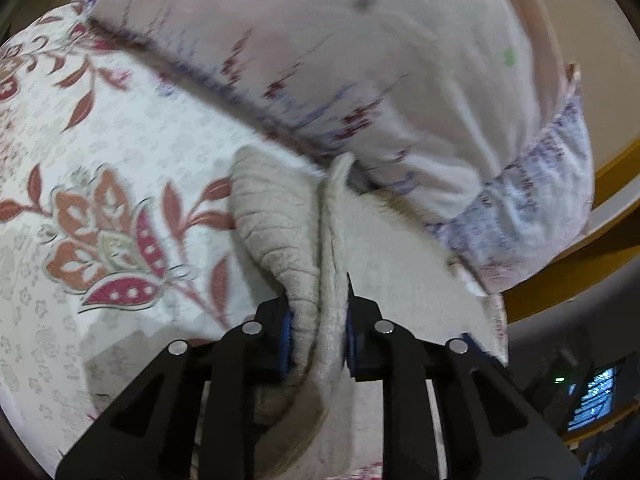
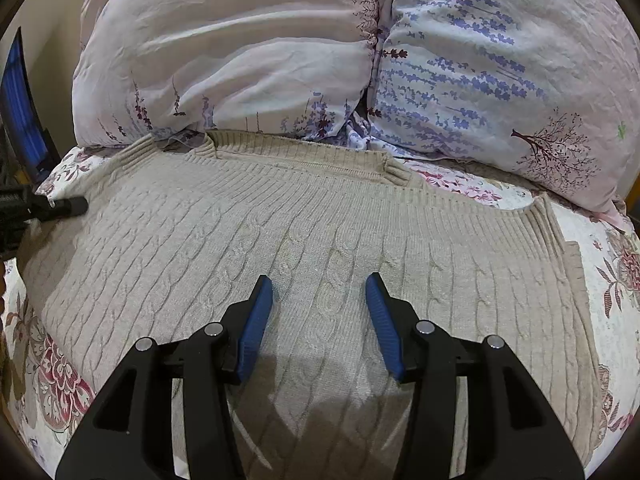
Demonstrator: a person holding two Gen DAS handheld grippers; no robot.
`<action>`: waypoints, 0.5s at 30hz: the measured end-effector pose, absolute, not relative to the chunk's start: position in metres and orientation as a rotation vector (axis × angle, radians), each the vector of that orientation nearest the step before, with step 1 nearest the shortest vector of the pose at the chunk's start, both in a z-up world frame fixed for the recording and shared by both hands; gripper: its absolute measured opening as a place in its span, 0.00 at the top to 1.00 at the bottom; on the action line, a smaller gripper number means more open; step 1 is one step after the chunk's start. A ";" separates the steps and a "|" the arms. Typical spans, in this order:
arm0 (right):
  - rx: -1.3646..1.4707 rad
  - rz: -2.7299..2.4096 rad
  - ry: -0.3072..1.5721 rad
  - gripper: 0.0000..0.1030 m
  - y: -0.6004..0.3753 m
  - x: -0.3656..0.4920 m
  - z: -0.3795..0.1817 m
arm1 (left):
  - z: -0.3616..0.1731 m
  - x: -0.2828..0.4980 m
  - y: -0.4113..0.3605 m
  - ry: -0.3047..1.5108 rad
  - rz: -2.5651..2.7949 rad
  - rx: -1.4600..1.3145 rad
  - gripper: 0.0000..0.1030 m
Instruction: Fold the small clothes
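Black gripper [image 2: 319, 292], ribbed blue pads [image 2: 256, 328], silver screws [image 2: 214, 329].

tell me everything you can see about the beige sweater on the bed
The beige cable-knit sweater lies mostly flat on the floral bedsheet, its ribbed neckline toward the two pillows. It looks like thick, soft knit. The left gripper is shut on a bunched edge of it, lifting a fold. The right gripper hovers open over its middle.

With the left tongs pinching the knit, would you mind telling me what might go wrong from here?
1. The left tongs pinch only a bunched edge of the beige cable-knit sweater; it may slip.
2. The open right tongs pin nothing, so pulling could drag the sweater against the lavender-print pillows.
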State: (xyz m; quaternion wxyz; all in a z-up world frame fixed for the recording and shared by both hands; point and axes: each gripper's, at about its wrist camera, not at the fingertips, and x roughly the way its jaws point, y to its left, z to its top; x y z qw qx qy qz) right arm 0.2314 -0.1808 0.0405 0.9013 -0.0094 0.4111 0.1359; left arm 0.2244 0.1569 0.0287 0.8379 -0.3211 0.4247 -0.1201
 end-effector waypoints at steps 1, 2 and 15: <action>-0.018 0.282 0.850 0.51 -0.181 0.231 0.041 | 0.036 0.224 0.154 0.873 -0.283 -0.690 0.82; -0.016 0.283 0.850 0.51 -0.181 0.231 0.041 | 0.042 0.223 0.152 0.854 -0.305 -0.698 0.83; 0.193 0.266 0.802 0.51 -0.255 0.211 0.054 | 0.105 0.237 0.036 0.735 -0.637 -0.719 0.84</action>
